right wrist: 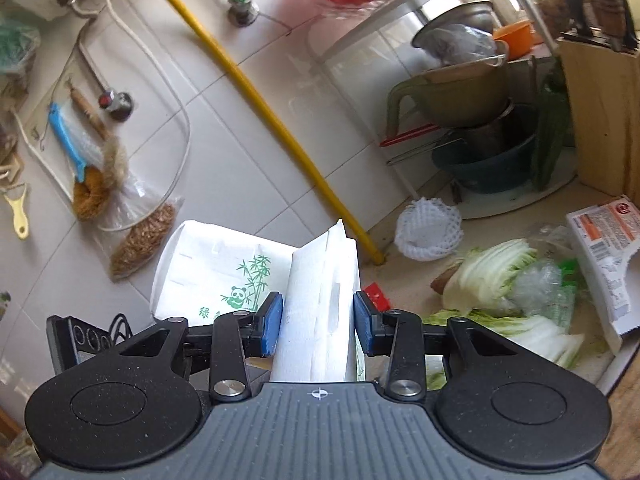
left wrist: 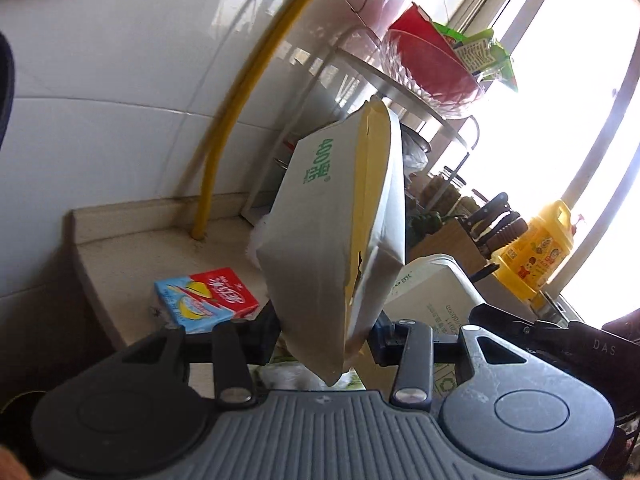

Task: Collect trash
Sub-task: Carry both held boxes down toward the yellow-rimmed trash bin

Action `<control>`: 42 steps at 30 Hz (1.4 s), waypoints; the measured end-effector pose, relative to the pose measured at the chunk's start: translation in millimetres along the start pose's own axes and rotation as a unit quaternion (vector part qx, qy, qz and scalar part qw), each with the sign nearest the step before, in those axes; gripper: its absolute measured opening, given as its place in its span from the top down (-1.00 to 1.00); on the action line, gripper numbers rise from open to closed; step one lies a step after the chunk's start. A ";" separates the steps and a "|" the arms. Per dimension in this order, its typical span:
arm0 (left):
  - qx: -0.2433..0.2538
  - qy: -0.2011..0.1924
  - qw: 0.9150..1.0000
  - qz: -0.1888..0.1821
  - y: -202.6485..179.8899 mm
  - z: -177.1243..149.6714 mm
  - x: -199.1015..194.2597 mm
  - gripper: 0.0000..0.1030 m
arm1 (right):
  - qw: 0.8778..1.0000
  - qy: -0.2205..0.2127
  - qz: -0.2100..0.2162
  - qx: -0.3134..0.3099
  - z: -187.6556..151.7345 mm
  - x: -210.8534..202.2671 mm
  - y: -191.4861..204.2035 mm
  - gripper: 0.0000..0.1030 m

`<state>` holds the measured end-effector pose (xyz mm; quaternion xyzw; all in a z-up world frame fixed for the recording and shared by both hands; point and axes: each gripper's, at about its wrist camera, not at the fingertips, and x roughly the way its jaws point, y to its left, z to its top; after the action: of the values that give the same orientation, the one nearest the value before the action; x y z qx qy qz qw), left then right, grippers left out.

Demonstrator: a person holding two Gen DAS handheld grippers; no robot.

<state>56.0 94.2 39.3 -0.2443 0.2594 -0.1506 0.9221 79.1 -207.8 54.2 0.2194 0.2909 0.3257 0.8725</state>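
Note:
My left gripper (left wrist: 328, 336) is shut on an empty tissue wrapper (left wrist: 340, 220), white with a yellow stripe and green print, and holds it upright above the counter. Behind it a red and blue drink carton (left wrist: 208, 300) lies on the counter. My right gripper (right wrist: 318, 326) is shut on the folded edge of a white bag (right wrist: 224, 272) printed with a panda and bamboo; the same bag (left wrist: 432, 292) shows just right of the wrapper. A white foam fruit net (right wrist: 428, 232), cabbage leaves (right wrist: 492, 276), crumpled plastic (right wrist: 536, 284) and a torn package (right wrist: 608, 252) lie on the counter.
A yellow pipe (right wrist: 256, 96) runs down the tiled wall to the counter corner. A dish rack with stacked bowls (right wrist: 472, 120) and a wooden knife block (right wrist: 600, 112) stand at the back right. A yellow oil bottle (left wrist: 536, 252) sits by the window. Brushes (right wrist: 80, 160) hang on the wall.

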 end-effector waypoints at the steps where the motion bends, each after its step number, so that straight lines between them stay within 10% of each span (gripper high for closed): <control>1: 0.003 -0.007 1.000 0.014 2.0 -0.5 -9.5 0.20 | 1.000 0.005 0.006 -0.011 -1.8 6.6 9.8 0.11; 19: 0.007 -0.044 0.977 0.208 39.1 -32.6 -107.2 0.23 | 0.988 0.091 0.084 -0.095 -42.6 83.2 120.6 0.11; 42: -0.009 0.027 0.959 0.281 76.5 -73.2 -98.9 0.23 | 0.977 0.166 0.040 -0.128 -87.8 135.1 146.6 0.11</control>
<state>-53.9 170.9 -15.7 -0.1661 0.3436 0.1106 0.9177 41.0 4.6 24.2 0.0602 0.3781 0.4268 0.8193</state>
